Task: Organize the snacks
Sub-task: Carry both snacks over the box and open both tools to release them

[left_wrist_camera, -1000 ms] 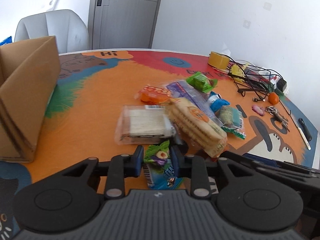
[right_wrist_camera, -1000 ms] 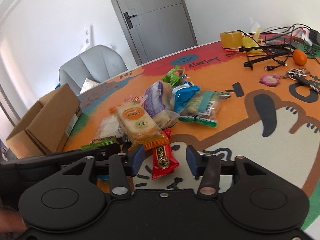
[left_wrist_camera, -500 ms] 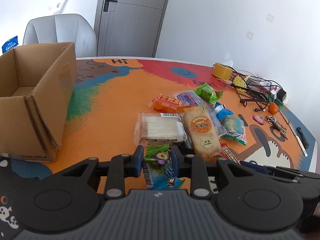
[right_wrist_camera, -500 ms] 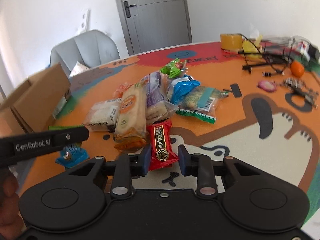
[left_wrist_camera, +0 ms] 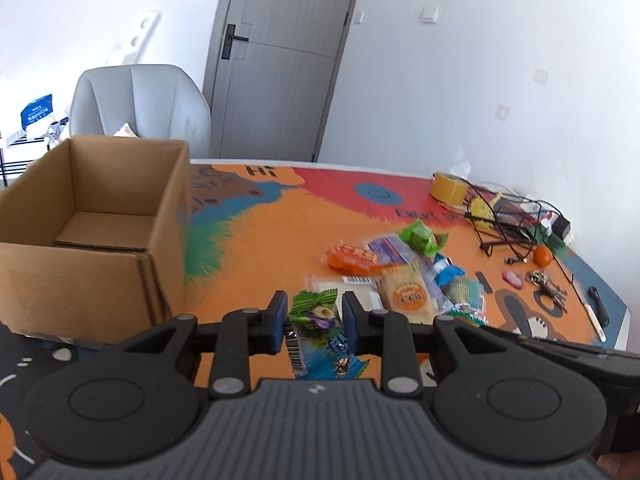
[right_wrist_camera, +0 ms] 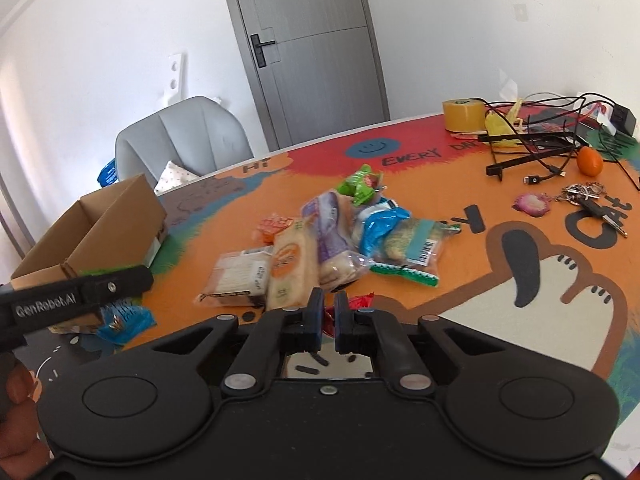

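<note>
A room in a home, by the look of it. White walls hold a grey door with a black lever handle and a light switch beside it. A grey upholstered chair is drawn up at the far left of the bench, which wears a bright cartoon cover. Everyday clutter lies at its far right: packing tape, tangled cables, keys, an orange.
</note>
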Motion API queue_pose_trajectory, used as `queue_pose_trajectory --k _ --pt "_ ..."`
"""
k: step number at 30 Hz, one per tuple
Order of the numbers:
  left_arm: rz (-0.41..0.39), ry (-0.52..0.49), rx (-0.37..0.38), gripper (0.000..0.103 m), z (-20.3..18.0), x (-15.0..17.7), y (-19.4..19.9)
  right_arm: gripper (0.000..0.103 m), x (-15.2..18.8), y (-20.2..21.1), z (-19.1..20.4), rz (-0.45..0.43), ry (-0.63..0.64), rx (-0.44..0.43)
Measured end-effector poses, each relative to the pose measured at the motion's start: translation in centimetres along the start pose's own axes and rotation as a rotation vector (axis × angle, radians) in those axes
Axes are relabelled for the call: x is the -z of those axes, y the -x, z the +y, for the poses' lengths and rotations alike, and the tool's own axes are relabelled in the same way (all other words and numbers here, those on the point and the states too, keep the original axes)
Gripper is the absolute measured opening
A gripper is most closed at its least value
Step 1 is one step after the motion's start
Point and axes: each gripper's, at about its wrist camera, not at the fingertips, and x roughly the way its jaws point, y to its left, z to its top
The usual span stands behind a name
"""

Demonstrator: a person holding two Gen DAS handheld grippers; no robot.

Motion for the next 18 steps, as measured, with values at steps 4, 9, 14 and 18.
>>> queue_pose_trajectory --k 4,9,14,18 --pt "-0.005 0.012 -0.012 0.028 0.7 -0.1 0.6 0.007 0.0 0.5 0.4 -0.009 -0.003 -0.012" --pt "-0.029 0.023 -0.026 0.028 1.4 -0.6 1.5 0.006 -0.9 1.5 0.5 -0.055 -0.019 -0.035" --pt "-0.075 0.027 -0.044 0.028 2.0 -1.7 2.9 0.006 -1.7 2.0 1.4 -0.081 -0.012 -0.072" --pt "-0.104 0.038 -0.06 0.028 3.0 -2.4 3.7 0.006 -2.3 1.6 2.7 -0.09 0.005 -0.105"
